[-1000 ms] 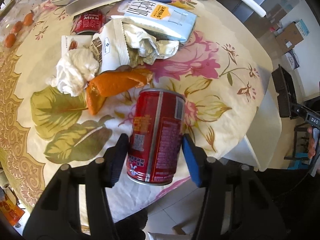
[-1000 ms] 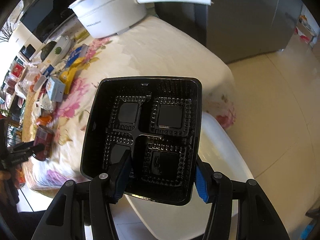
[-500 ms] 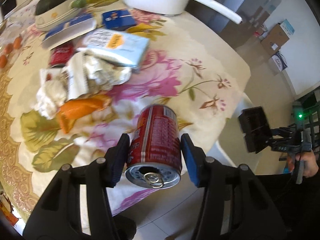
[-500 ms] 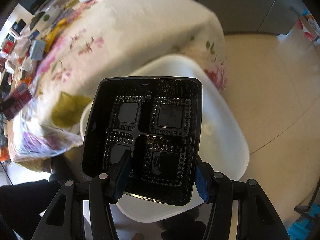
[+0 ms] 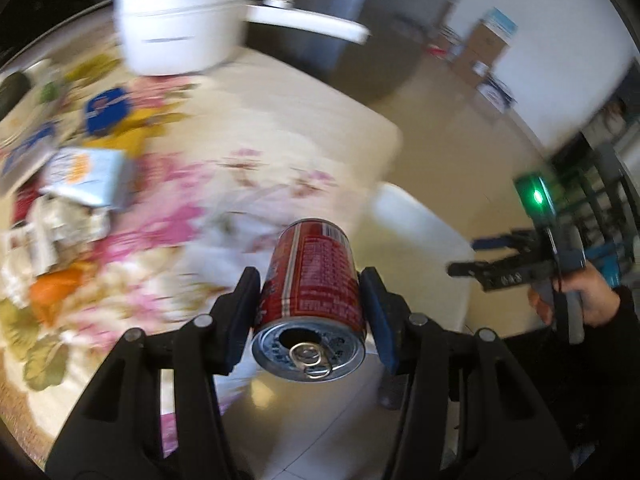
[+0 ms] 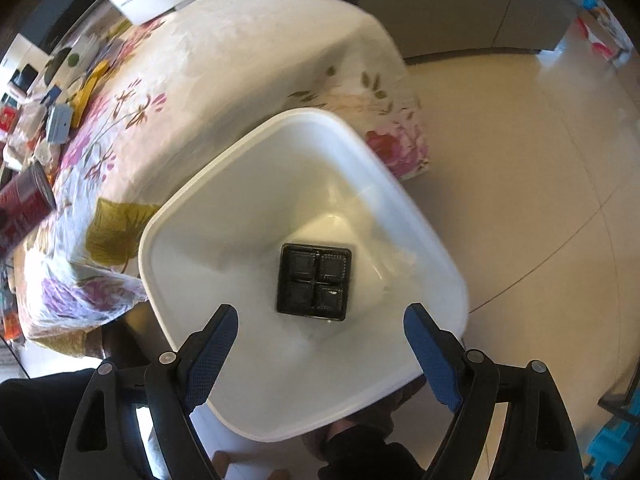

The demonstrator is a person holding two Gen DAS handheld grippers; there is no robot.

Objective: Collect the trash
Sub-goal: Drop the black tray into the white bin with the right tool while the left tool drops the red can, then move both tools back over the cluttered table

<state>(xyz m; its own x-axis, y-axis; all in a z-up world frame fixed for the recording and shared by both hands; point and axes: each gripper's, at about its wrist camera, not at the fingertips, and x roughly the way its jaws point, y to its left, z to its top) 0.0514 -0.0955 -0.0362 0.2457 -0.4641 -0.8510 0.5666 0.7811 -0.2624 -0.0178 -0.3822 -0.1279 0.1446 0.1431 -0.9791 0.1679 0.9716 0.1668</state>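
Clamping the red drink can (image 5: 310, 280) sideways between its pads, my left gripper (image 5: 312, 304) carries it off the floral-clothed table (image 5: 256, 128), so it can go into the white bin (image 6: 248, 208) beyond the jaws. My right gripper (image 6: 320, 340) has just been opening, empty; below and ahead of it the black plastic tray (image 6: 314, 282) lies on the bin's floor.

Bin (image 6: 224, 216): on the floor, against the counter's (image 6: 256, 52) near corner.
Tray (image 6: 314, 281): in the bin, at its bottom.
Can (image 5: 312, 276): between the left hand-held gripper's (image 5: 310, 312) pads, above the counter's edge.
Pot (image 5: 180, 24): far end of the counter.
Wrappers (image 5: 84, 180): on the counter, left of the can.
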